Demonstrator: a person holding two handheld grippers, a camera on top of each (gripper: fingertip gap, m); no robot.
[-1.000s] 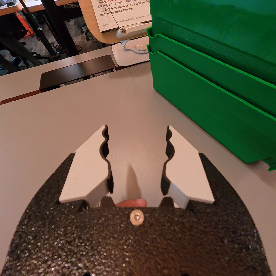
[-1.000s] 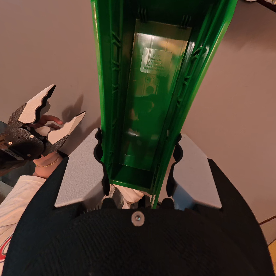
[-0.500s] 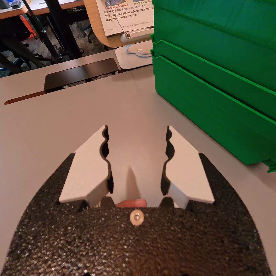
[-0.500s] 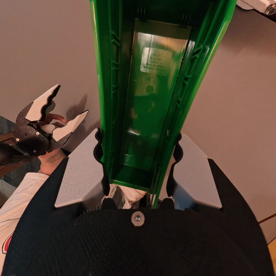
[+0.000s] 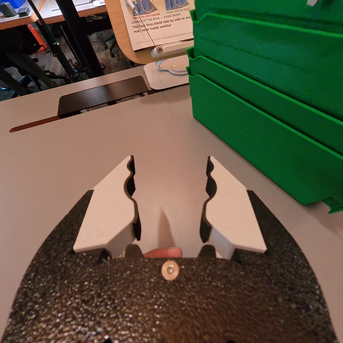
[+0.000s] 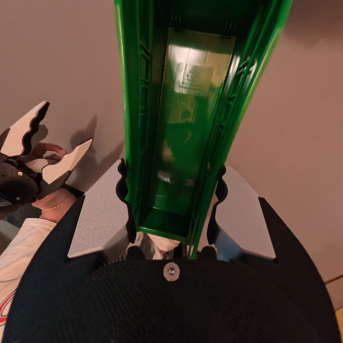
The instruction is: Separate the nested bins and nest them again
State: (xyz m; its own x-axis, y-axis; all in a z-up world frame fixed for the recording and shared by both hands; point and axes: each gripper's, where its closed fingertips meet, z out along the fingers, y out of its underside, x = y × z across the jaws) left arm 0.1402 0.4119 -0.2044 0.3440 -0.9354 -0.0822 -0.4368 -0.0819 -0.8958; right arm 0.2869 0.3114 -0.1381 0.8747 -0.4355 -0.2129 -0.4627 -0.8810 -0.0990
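Note:
Several green bins (image 5: 259,130) stand nested in a stack on the grey table (image 5: 92,148), at the right of the left wrist view. My left gripper (image 5: 170,157) is open and empty, low over the table to the left of the stack, apart from it. It also shows in the right wrist view (image 6: 68,120), open. My right gripper (image 6: 172,164) is shut across the near end of the top green bin (image 6: 185,130), one finger on each long wall. I look down into its hollow, which has a pale label on the floor. The top bin also shows in the left wrist view (image 5: 269,42).
A paper sign (image 5: 159,24) on a stand with a white base (image 5: 167,78) stands behind the stack. A dark slot panel (image 5: 100,94) lies at the table's far edge. Desks and black legs stand beyond. A person's hand and white sleeve (image 6: 53,204) hold the left gripper.
The left gripper has drawn back a little from the stack, so more of the sign and the top bin's rim show. The right gripper keeps its hold; the bin has shifted slightly.

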